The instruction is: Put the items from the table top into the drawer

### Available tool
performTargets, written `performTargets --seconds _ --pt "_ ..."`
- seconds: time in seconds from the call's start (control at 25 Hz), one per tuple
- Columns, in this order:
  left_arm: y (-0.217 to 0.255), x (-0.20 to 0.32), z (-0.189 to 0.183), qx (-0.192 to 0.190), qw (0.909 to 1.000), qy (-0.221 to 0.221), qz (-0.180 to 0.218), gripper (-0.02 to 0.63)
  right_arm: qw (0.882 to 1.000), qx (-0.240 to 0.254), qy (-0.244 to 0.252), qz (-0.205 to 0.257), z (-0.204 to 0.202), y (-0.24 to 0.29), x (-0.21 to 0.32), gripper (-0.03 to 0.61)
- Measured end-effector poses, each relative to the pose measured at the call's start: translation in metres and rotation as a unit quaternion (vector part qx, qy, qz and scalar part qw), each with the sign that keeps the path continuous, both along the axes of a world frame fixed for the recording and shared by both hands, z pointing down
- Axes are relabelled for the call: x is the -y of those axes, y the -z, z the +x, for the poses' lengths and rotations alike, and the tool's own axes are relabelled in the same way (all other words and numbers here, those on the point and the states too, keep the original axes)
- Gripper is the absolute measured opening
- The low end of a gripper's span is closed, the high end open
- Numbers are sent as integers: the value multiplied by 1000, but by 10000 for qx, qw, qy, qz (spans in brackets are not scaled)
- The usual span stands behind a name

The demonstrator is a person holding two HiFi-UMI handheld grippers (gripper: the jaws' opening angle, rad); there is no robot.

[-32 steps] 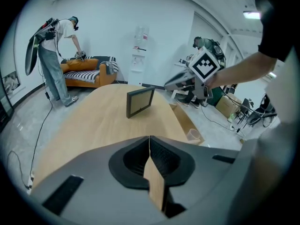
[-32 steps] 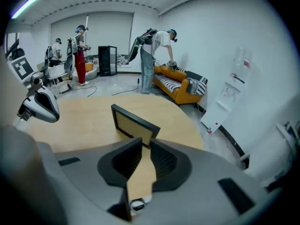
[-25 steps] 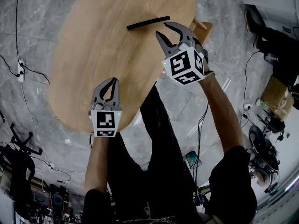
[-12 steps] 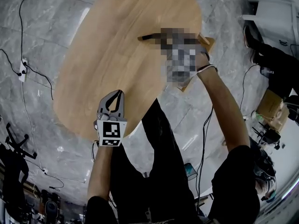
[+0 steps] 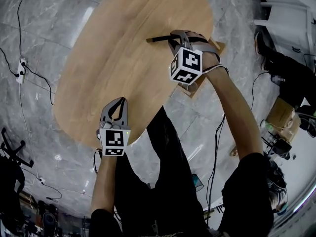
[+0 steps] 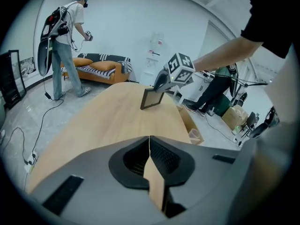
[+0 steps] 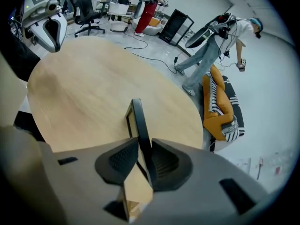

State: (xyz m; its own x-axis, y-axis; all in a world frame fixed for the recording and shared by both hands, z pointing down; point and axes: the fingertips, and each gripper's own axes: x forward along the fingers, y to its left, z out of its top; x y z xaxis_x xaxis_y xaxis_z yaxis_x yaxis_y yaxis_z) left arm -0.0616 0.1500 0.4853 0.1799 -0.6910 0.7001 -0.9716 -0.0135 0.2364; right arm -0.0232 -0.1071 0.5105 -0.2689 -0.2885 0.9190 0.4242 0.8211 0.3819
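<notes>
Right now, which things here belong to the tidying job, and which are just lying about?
Job: black frame, gripped between the right gripper's jaws, which have just been closing; open drawer; wooden table.
Lying about: orange sofa; office chair; cardboard box.

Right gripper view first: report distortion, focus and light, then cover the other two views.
Right gripper view: fisheye with black corners, the table edge bowed; the frame is crisp, the nearest foreground soft. Left gripper view: same dark rim, bright and evenly lit walls. Head view: the floor curves toward the edges, the light is flat, nothing is motion-blurred.
</notes>
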Motion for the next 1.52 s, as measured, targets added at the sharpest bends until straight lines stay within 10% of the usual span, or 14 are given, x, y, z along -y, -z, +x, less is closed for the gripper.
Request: performTargets --seconds 0.68,1.52 --pt "-6 15 18 17 9991 -427 -85 15 9939 429 -1009 -131 35 19 17 72" --pt "-7 60 92 46 9894 -1443 -168 15 9723 506 -2280 78 183 34 54 72"
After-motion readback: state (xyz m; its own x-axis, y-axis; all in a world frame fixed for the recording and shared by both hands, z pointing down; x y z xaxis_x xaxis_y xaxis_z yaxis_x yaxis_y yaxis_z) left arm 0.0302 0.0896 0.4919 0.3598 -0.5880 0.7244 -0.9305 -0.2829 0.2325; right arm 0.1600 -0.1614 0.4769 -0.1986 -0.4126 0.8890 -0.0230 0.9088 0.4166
